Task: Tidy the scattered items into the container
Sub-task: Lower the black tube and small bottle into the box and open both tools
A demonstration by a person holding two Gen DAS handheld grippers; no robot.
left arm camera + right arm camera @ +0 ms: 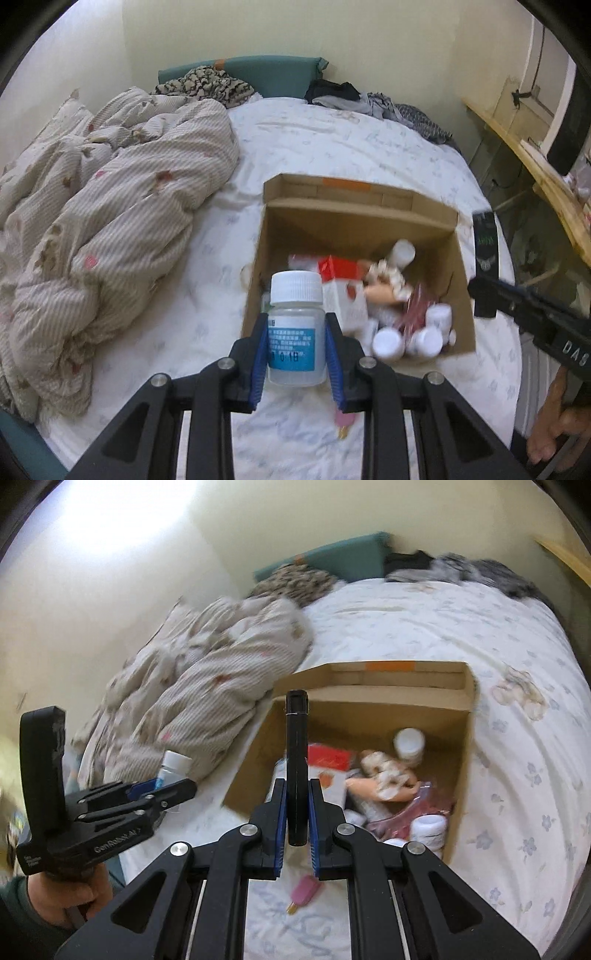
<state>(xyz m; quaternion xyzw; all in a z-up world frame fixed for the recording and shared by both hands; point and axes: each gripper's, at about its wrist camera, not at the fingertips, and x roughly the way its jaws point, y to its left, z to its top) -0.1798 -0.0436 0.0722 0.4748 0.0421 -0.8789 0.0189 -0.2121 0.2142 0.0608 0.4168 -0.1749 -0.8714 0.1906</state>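
White floral bedsheet (332, 147) fills both frames. Centre-low, the left gripper (297, 354) clamps a translucent white-capped bottle with a blue label (295, 325); the right gripper (297, 830) pinches a slim black tube (296, 760). Released early, either could hit the open brown cardboard box (461, 295) rim and roll. Inside: white bottles, a red-and-white carton, a doll. A pink ice-lolly toy (304, 891) lies bottom centre.

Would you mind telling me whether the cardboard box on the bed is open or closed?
Open. The cardboard box has its flaps folded back, and bottles, a red-and-white carton and other items show inside from above in both views.
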